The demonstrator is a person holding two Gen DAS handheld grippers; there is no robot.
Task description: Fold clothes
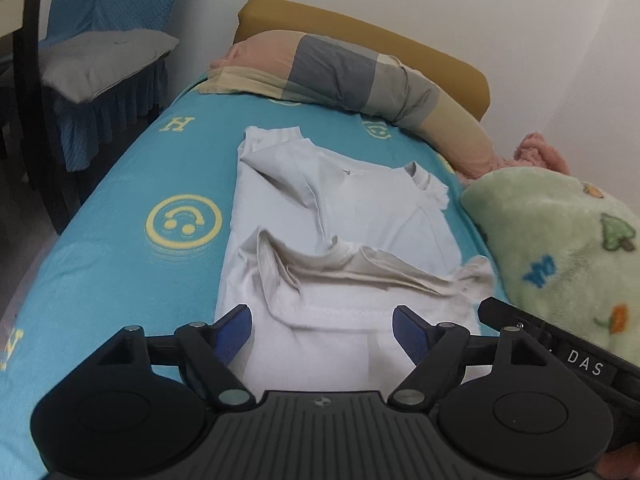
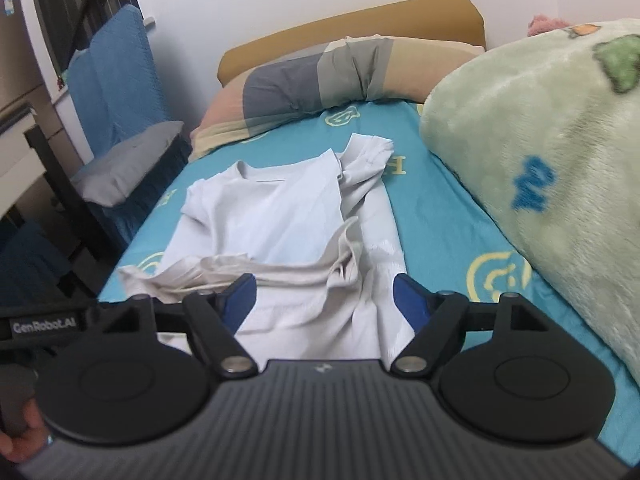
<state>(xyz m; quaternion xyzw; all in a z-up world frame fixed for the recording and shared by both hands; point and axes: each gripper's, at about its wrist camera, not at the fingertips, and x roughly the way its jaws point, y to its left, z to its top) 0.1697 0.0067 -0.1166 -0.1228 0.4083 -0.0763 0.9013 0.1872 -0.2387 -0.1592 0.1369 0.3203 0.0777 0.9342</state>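
A pale grey-white T-shirt lies on the turquoise bed sheet, its neck toward the pillow and its lower part bunched into folds near me. The same T-shirt shows in the right wrist view, with a sleeve rumpled at its far right. My left gripper hovers open over the shirt's near hem, blue pads wide apart and holding nothing. My right gripper is open too, above the crumpled hem. The right gripper's body shows at the lower right of the left wrist view.
A striped pillow lies against a mustard headboard. A fluffy green blanket is heaped along the bed's right side. A chair with blue cover and grey cushion stands left of the bed. A hand holds the left gripper.
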